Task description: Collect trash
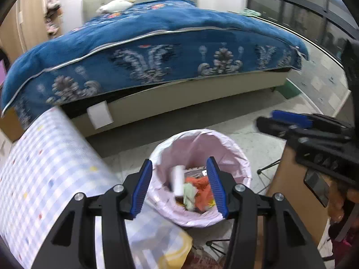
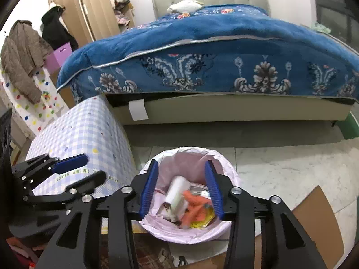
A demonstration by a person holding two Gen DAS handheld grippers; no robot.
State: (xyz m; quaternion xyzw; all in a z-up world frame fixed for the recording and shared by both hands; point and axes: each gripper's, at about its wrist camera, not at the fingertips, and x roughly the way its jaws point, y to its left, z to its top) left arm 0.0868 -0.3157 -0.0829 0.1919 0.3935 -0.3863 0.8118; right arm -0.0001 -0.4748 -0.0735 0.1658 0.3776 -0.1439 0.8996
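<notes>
A round trash bin with a pink liner (image 1: 226, 143) (image 2: 226, 168) stands on the floor below both grippers. Inside lie a white paper roll (image 1: 178, 180) (image 2: 176, 189), orange scraps (image 1: 202, 190) (image 2: 195, 206), a pale green piece (image 1: 189, 194) and yellow wrapping (image 2: 202, 223). My left gripper (image 1: 179, 183) is open and empty, hovering over the bin. My right gripper (image 2: 181, 186) is open and empty above the bin too. The right gripper also shows at the right of the left wrist view (image 1: 291, 123), and the left gripper at the left of the right wrist view (image 2: 74, 168).
A table with a blue checked cloth (image 1: 44, 157) (image 2: 85, 134) stands left of the bin. A bed with a blue floral blanket (image 1: 157, 51) (image 2: 213, 56) lies behind. Cardboard (image 1: 282, 179) (image 2: 314, 213) sits right of the bin. Coats (image 2: 22, 53) hang at far left.
</notes>
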